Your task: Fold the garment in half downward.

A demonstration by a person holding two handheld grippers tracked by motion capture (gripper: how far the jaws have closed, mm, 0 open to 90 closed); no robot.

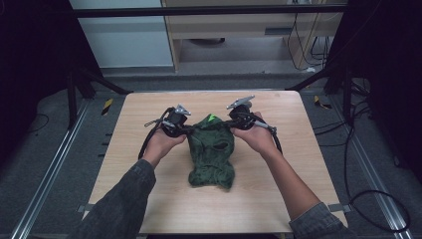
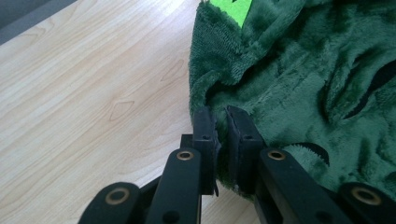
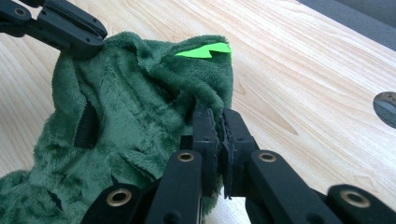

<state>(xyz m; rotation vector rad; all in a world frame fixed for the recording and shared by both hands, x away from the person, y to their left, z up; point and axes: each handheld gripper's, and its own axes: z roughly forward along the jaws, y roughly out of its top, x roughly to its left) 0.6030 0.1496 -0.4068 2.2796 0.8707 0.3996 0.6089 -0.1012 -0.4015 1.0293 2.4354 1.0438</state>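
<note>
From the high view, we hold a dark green plush garment (image 1: 211, 152) near the middle of the wooden table (image 1: 278, 199). Its top edge is stretched between our two tools, with the left tongs (image 1: 185, 128) at its ten o'clock corner and the right tongs (image 1: 233, 124) at its two o'clock corner. The lower part hangs down toward six o'clock and bunches on the table surface. This view also shows our forearms in grey sleeves coming in from the bottom and the cables trailing from each tool, which neither close view gives.

The left gripper view adds the detail of the grip. The left tongs (image 2: 223, 116) are pressed together on a fold of the garment (image 2: 308, 88) at its edge, with fleece squeezed between the pads. A bright green patch (image 2: 236, 9) sits at twelve o'clock, and black slit-shaped markings run across the pile toward three o'clock.

The right gripper view shows the right tongs (image 3: 218, 119) pinching the opposite edge of the garment (image 3: 126, 121) in the same way. At ten o'clock the left tongs (image 3: 91, 42) bite the far corner, with the cloth sagging between the two grips. The green patch (image 3: 203, 50) lies at twelve o'clock. A round hole in the table (image 3: 385, 105) appears at three o'clock.
</note>
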